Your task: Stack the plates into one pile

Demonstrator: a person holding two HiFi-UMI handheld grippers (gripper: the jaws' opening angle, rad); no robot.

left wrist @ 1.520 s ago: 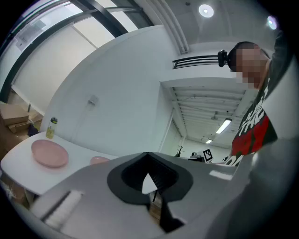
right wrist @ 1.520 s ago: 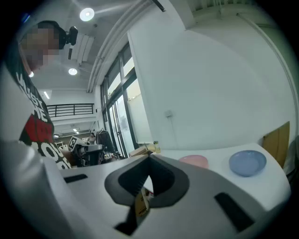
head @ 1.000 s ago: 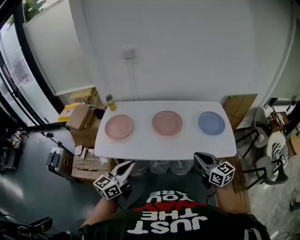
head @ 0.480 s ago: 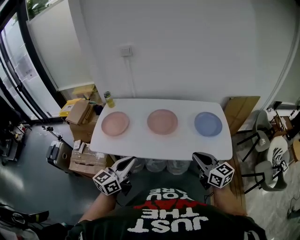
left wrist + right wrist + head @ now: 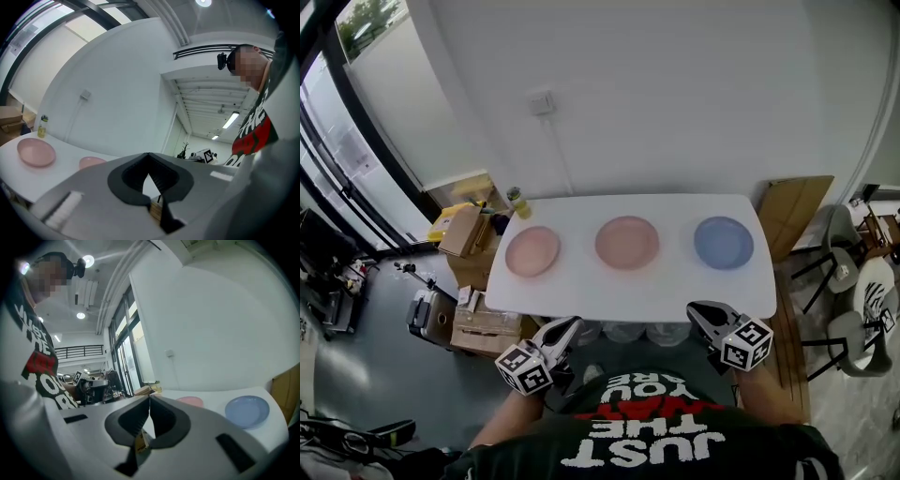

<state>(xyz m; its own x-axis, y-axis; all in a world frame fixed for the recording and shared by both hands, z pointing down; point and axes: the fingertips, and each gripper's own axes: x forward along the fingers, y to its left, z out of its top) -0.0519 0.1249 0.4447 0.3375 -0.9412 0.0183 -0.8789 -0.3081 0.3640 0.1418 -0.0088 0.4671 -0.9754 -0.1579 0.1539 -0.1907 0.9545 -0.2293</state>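
Left plate (image 5: 532,251), middle plate (image 5: 627,242) and blue plate (image 5: 724,242) are lying apart mid-frame. Left gripper (image 5: 570,325) and right gripper (image 5: 694,310) are hovering below, jaws closed, empty.

1. A bare workspace, more office or lab than home: grey floor (image 5: 366,375), plain white wall (image 5: 675,94), tall dark-framed glazing (image 5: 333,131).
2. Cardboard boxes (image 5: 461,232) lie heaped beside a plain white table (image 5: 581,291).
3. Light chairs (image 5: 851,339) stand nearby, and strip lights (image 5: 231,120) run along an open ceiling.
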